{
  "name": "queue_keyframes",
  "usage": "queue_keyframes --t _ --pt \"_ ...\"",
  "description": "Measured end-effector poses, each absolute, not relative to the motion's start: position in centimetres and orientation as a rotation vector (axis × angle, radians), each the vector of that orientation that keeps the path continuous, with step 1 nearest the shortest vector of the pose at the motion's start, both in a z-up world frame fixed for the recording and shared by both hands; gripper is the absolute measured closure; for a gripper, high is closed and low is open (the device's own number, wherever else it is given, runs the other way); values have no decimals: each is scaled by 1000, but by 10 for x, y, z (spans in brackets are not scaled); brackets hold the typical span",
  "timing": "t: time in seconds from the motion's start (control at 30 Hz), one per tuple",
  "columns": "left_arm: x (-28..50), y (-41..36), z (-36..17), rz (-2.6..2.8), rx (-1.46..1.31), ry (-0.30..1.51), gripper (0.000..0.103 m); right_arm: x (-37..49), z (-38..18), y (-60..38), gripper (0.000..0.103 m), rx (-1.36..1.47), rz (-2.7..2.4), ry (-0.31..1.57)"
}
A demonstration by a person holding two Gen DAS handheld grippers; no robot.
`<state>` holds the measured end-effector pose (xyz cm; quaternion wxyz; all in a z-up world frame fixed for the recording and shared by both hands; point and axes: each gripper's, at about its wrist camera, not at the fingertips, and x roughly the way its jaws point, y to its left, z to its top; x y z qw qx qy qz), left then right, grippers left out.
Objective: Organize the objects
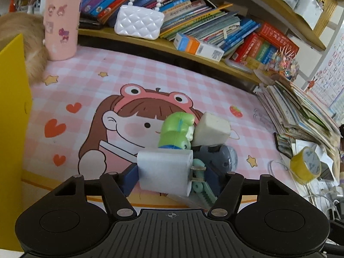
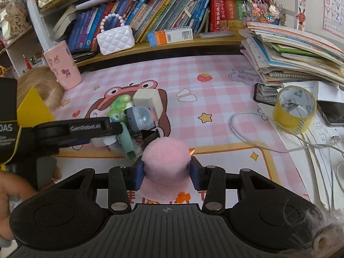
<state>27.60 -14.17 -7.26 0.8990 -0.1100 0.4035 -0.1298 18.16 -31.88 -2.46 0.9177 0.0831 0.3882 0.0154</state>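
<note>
The left gripper (image 1: 172, 177) is clamped on a white plug adapter (image 1: 164, 173), held low and level over the near edge of the pink desk mat (image 1: 90, 79), reaching in from the left. Just beyond lie a green toy (image 1: 177, 130), a white block (image 1: 211, 132), a grey toy (image 1: 219, 157) and a teal clip (image 1: 201, 186), bunched together. The right gripper (image 2: 166, 172) squeezes a pink felt hat (image 2: 166, 161), near the pile. A yellow tape roll (image 2: 294, 108) sits far right.

"GenRobot.AI" on left gripper (image 2: 94, 129) arm. "DAS" on black handle (image 2: 7, 126). Letters Q, R, V, Z on wall alphabet poster (image 2: 333, 6). "Ever…" on pink desk mat (image 2: 215, 90). "小学生字典" on red dictionary (image 2: 218, 14).
</note>
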Motion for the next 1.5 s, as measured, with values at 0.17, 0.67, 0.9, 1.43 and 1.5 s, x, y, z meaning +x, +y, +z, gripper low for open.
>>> queue_keyframes --t 0.17,0.67,0.9,1.43,1.5 --pt "257 -140 -60 -270 -191 793 37 178 -20 -318 64 172 19 783" --pt "179 -98 -31 -222 -218 801 37 160 -15 -280 63 93 41 795" --pt "144 -65 -26 -182 -235 795 37 142 -16 -250 64 75 72 811" --pt "67 37 -15 -48 -280 766 37 96 -11 -138 63 -1 260 839" --pt "59 47 -15 -42 -271 771 37 88 -12 -125 63 -2 289 849"
